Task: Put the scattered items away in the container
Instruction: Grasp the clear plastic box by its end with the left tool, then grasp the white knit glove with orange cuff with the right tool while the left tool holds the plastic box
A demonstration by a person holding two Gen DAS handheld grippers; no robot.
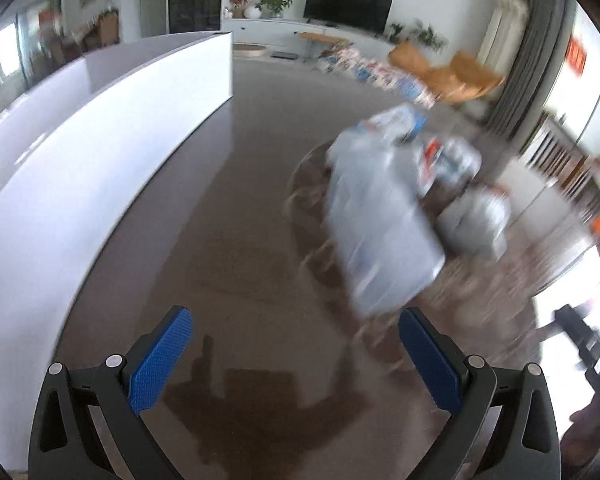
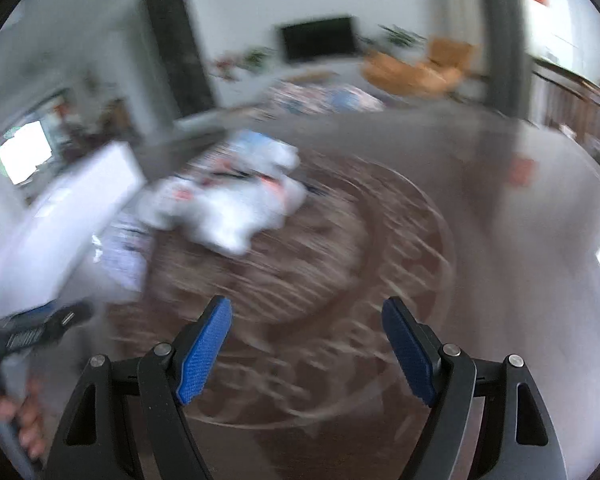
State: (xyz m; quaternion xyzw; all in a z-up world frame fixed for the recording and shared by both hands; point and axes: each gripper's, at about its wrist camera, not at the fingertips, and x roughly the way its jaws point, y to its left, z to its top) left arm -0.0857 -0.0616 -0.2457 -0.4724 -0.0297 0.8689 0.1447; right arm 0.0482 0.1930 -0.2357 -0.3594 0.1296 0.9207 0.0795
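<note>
On the brown floor (image 1: 236, 208), both views are smeared by motion blur, so fine detail is lost. The left gripper (image 1: 296, 356) hangs above bare floor with its blue pads spread wide and nothing between them; its shadow (image 1: 256, 412) lies on the floor just beneath. At about ten o'clock in the left wrist view stands a tall white container (image 1: 112, 128), its long wall running from the near left toward twelve o'clock. At about two o'clock lie the scattered items (image 1: 384, 216), pale plastic-wrapped packs heaped on a round patterned rug (image 1: 320, 240), well apart from the container; what the packs hold cannot be told through the blur. Beyond them at one o'clock sit orange chairs (image 1: 452, 76), and a dark television (image 1: 348, 8) hangs on the far wall at twelve o'clock.

The right gripper (image 2: 306, 352) is also released, jaws wide and holding nothing, poised over the rug. In its view the white packs sit at about eleven o'clock, near the container's white wall at nine o'clock. At eight o'clock a person's hand (image 2: 24, 420) grips a handle.
</note>
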